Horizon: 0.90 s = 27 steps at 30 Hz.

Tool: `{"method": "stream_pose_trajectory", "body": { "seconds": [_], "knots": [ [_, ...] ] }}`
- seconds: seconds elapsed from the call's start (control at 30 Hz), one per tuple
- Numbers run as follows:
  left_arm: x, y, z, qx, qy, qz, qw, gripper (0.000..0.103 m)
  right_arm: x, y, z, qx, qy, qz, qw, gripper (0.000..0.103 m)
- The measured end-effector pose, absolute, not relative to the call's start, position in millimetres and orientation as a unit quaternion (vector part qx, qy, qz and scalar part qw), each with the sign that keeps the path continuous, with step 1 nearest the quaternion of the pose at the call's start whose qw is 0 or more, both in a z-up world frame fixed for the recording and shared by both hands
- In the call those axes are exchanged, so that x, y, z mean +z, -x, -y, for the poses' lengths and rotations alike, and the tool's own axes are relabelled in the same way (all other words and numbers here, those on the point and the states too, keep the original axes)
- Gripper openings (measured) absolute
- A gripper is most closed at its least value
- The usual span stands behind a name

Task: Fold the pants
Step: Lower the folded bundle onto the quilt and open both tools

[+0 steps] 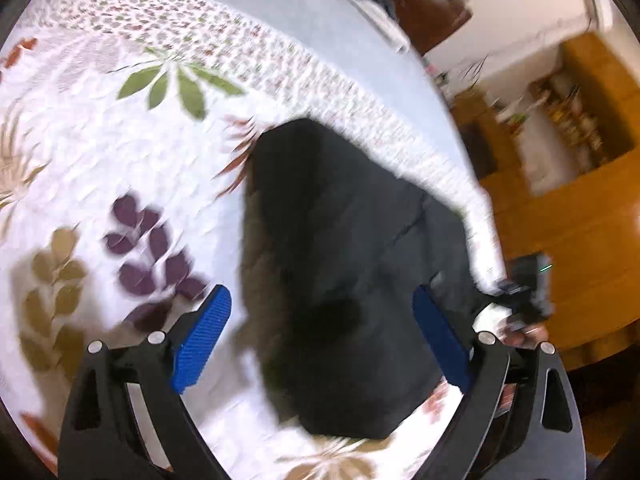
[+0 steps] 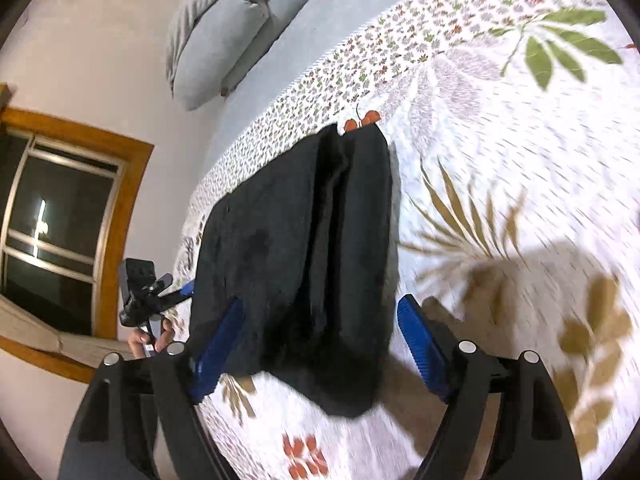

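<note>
Dark pants lie folded lengthwise on a white bedspread with a leaf print, close to the bed's edge. In the right wrist view the pants show a centre crease running away from me. My left gripper is open above the near part of the pants, holding nothing. My right gripper is open above the pants' near end, holding nothing. The other gripper and a hand show at the left of the right wrist view.
Grey pillows lie at the head of the bed. A window with a wooden frame is at the left. Wooden floor and shelves lie beyond the bed's edge in the left wrist view.
</note>
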State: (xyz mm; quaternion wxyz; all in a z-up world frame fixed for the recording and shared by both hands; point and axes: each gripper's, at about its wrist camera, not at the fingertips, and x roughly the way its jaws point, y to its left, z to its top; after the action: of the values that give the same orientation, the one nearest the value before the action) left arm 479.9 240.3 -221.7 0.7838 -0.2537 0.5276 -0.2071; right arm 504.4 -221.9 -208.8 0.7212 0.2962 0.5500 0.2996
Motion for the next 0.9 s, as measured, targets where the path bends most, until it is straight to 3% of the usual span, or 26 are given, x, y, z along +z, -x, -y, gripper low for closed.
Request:
{"method": "stream_pose_trajectory", "body": {
  "seconds": [0.17, 0.37, 0.57, 0.73, 0.9],
  "knots": [
    [-235, -459, -222, -0.208, 0.202, -0.547, 0.785, 0.092, -219, -484, 215, 0.28, -0.258, -0.563, 0.733, 0.081],
    [-255, -462, -215, -0.19, 0.215, -0.561, 0.777, 0.093, -235, -479, 226, 0.256, -0.246, -0.574, 0.738, 0.083],
    [-235, -448, -235, -0.176, 0.254, -0.522, 0.795, 0.092, -215, -464, 237, 0.259, -0.276, -0.549, 0.745, 0.084],
    [-224, -399, -262, -0.143, 0.317, -0.479, 0.806, 0.096, -199, -425, 256, 0.229, -0.318, -0.52, 0.759, 0.098],
    [-219, -327, -275, -0.104, 0.332, -0.479, 0.806, 0.1, -200, -365, 270, 0.196, -0.321, -0.519, 0.768, 0.098]
  ]
}}
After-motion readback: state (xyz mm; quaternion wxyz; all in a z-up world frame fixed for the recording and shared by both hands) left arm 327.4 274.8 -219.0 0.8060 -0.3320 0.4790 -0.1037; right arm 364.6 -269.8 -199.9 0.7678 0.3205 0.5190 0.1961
